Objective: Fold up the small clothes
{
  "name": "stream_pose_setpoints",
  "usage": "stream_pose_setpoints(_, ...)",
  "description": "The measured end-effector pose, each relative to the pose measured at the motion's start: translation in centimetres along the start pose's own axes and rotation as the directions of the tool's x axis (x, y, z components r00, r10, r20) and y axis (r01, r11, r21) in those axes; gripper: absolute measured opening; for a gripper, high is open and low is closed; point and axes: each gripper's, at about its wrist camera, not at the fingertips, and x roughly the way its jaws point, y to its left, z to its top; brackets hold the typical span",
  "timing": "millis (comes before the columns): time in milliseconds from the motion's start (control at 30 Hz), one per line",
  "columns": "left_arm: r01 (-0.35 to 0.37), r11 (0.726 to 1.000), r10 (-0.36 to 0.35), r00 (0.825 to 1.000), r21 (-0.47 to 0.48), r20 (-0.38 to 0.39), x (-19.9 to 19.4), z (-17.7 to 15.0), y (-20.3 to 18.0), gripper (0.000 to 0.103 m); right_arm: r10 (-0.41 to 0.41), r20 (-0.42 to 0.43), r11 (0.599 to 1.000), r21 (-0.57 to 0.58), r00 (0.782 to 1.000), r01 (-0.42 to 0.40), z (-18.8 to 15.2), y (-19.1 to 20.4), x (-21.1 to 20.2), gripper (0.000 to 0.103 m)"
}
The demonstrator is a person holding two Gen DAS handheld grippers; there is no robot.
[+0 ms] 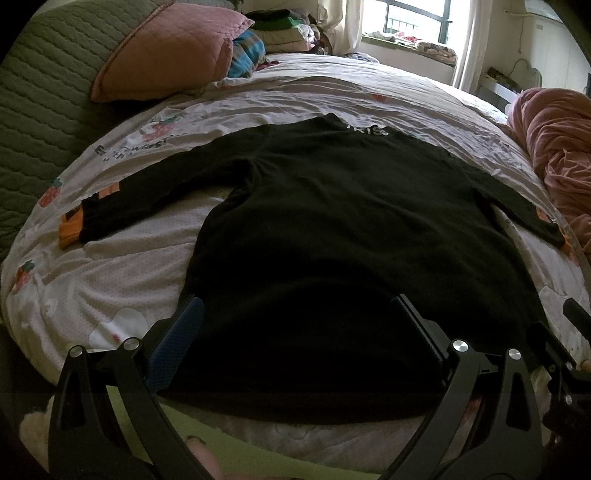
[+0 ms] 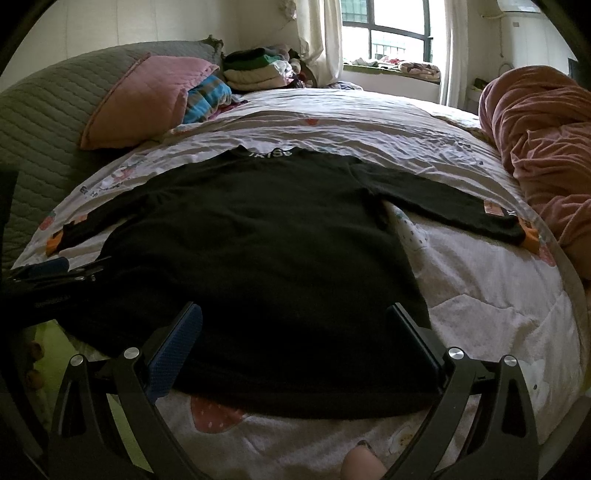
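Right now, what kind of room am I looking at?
A bedroom, most likely: a black top lies spread on a bed's strawberry-print quilt, with a pink pillow and folded clothes near the window.

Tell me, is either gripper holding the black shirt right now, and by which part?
Neither. The left gripper and right gripper are both open, poised at the hem of the black shirt, which lies flat on the bed.

The black top's [image 1: 325, 229] collar lettering (white, tiny) is unreadable.
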Motion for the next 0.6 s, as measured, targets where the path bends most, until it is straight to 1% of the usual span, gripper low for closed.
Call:
stream_pose_setpoints(133,-0.002,1.000,0.002,1.000,-0.001,0.000,0.0,0.3,0.0,0.094,0.006,0.000,1.000,-0.002,1.000,-0.006,0.4,0.0,0.3,0.099)
stream_pose_setpoints(300,-0.010,1.000,0.010,1.000,-0.005,0.000,0.6,1.7,0.0,0.094,0.017,0.006,1.000,0.001,1.000,-0.017,1.4,0.0,1.0,0.099)
stream_pose_setpoints(500,-0.021,1.000,0.021,1.000,-0.007,0.013,1.1,3.7,0.0,0.094,0.038,0.031,0.999,-0.008,0.999,-0.038,3.4,0.2,1.7,0.099)
stream_pose_setpoints(600,-0.019,1.000,0.019,1.000,-0.002,0.008,1.6,5.0,-0.2,0.094,0.041,0.048,0.999,-0.001,0.998,-0.041,4.8,-0.1,2.2,0.099)
